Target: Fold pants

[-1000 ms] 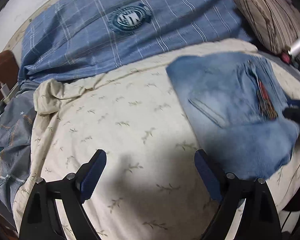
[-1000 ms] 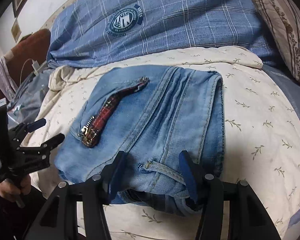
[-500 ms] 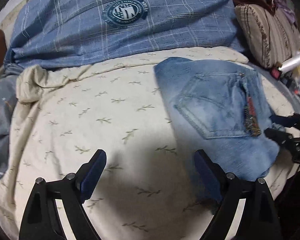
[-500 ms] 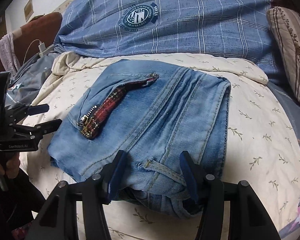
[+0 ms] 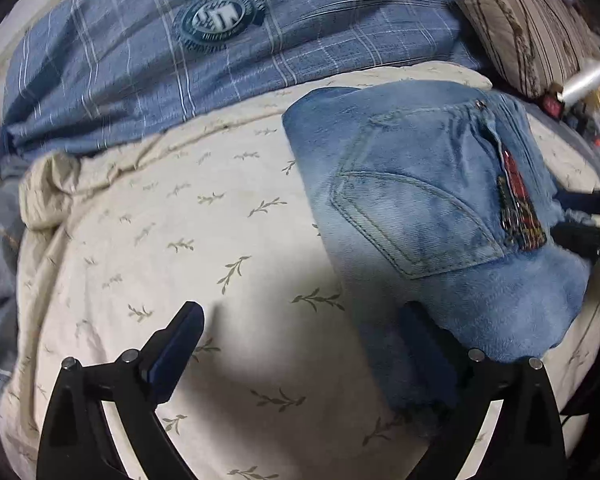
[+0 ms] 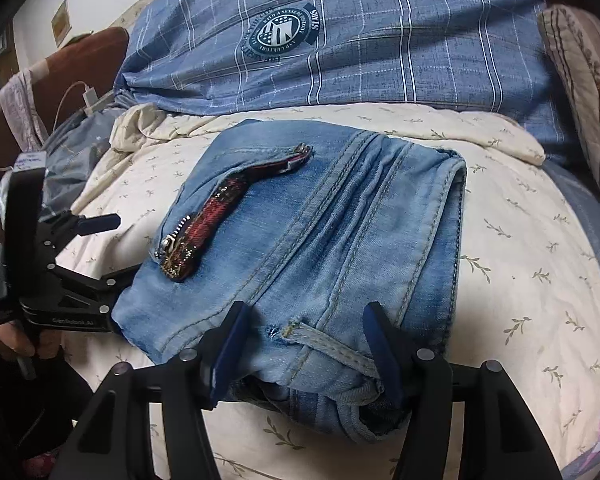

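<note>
Light blue jeans (image 6: 340,248) lie folded into a compact stack on the cream bedspread (image 6: 520,248). A red plaid pocket lining with a zipper (image 6: 208,228) shows on top. In the left wrist view the jeans (image 5: 428,216) lie to the right. My right gripper (image 6: 304,344) is open, its fingers astride the waistband end of the stack. My left gripper (image 5: 300,344) is open over the bedspread (image 5: 160,240), its right finger at the near edge of the jeans. The left gripper also shows in the right wrist view (image 6: 112,244), open at the stack's left corner.
A blue plaid duvet with a round crest (image 6: 340,40) lies bunched at the back. A striped pillow (image 5: 524,28) sits at the back right. A charger and cable (image 6: 88,100) lie by a brown headboard at the left.
My left gripper has swung right and closer to the jeans, so its right finger now meets their near edge. The right gripper has stayed at the waistband end.
</note>
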Motion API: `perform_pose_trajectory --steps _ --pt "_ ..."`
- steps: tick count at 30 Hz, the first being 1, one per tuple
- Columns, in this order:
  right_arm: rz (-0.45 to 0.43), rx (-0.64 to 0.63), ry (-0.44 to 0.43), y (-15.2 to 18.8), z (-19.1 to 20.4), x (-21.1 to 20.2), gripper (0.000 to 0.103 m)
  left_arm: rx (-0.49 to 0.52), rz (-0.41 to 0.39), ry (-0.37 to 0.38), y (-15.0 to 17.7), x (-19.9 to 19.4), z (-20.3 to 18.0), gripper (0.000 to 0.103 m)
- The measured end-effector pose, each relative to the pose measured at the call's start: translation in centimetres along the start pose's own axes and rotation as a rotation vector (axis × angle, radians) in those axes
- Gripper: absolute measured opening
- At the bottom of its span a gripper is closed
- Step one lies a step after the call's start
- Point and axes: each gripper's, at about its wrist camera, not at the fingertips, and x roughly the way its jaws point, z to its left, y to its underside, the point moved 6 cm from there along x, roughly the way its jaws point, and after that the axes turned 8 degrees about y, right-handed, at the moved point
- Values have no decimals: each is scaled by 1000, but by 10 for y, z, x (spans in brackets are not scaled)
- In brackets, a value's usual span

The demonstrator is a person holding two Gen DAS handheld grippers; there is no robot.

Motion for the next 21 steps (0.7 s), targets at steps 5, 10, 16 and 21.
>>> perform_pose_trajectory --steps 5,10,16,21 --pt "12 104 -109 -3 -15 -10 64 -96 -6 95 -7 -5 13 99" --pt "-26 194 -125 -4 -38 -24 64 -153 -30 174 -13 -10 19 99" --pt "-34 355 -148 -3 -74 -27 66 -183 -14 220 -16 -7 21 99" --pt "-6 452 -223 -1 -89 -23 66 -140 3 315 -19 -11 15 99"
